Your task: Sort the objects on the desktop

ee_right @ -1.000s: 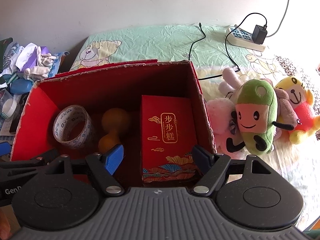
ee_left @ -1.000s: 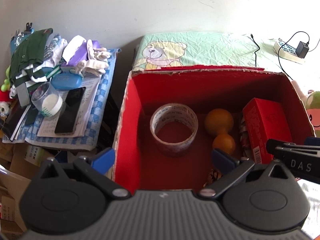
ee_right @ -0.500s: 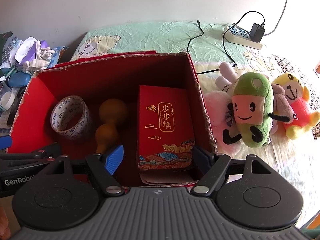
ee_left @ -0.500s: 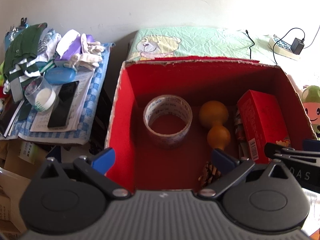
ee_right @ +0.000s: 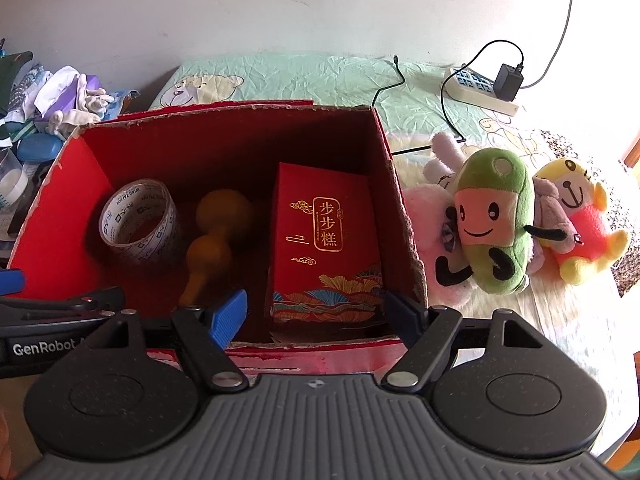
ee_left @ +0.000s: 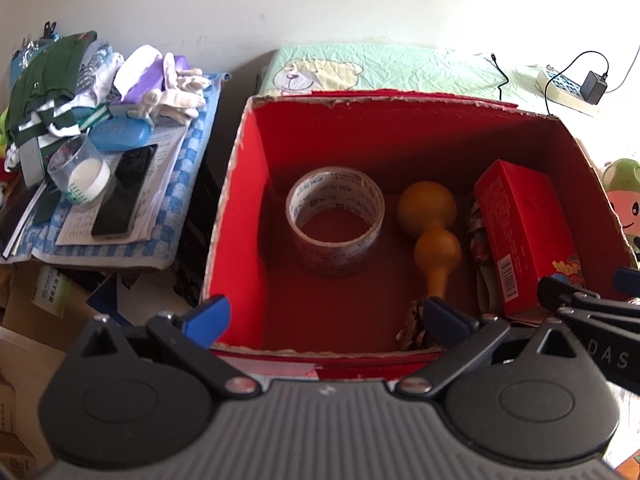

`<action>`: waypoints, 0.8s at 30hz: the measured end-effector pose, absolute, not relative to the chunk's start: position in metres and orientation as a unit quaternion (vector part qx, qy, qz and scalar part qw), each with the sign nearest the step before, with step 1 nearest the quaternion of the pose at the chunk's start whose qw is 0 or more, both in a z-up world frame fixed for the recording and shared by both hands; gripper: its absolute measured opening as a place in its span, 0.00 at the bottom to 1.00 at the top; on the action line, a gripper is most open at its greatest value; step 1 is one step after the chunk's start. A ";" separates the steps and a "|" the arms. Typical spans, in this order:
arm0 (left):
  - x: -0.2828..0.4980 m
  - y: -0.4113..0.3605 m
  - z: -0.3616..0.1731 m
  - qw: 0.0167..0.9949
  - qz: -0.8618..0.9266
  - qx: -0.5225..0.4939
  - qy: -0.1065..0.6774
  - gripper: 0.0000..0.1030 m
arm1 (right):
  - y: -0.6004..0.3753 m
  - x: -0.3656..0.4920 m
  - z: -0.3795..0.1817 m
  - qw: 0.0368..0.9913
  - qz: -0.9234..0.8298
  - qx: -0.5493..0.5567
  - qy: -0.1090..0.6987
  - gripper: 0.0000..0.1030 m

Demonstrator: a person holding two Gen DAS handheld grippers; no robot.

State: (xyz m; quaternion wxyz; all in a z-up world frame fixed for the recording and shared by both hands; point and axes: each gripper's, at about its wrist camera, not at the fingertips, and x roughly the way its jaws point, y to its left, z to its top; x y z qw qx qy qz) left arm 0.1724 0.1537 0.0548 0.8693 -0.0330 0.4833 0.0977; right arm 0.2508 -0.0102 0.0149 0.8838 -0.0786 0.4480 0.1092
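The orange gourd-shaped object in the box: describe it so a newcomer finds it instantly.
Find the big open red cardboard box. On its floor, between the clear printed tape roll on the left and the red gift carton on the right, lies the orange gourd. It alone is two stacked bulbs tapering to a stem.

Black left gripper [ee_left: 326, 317], blue-tipped fingers [ee_left: 208, 316], silver pivot screws, ribbed grey body

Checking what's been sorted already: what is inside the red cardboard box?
Inside the red cardboard box: a tape roll, an orange gourd and a red gift box. Patterned items partly hidden beside the gift box can't be identified.
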 end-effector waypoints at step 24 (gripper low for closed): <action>0.147 0.148 0.076 0.880 0.108 -0.032 0.461 1.00 | -0.023 0.228 0.029 0.900 0.120 -0.051 0.415 0.76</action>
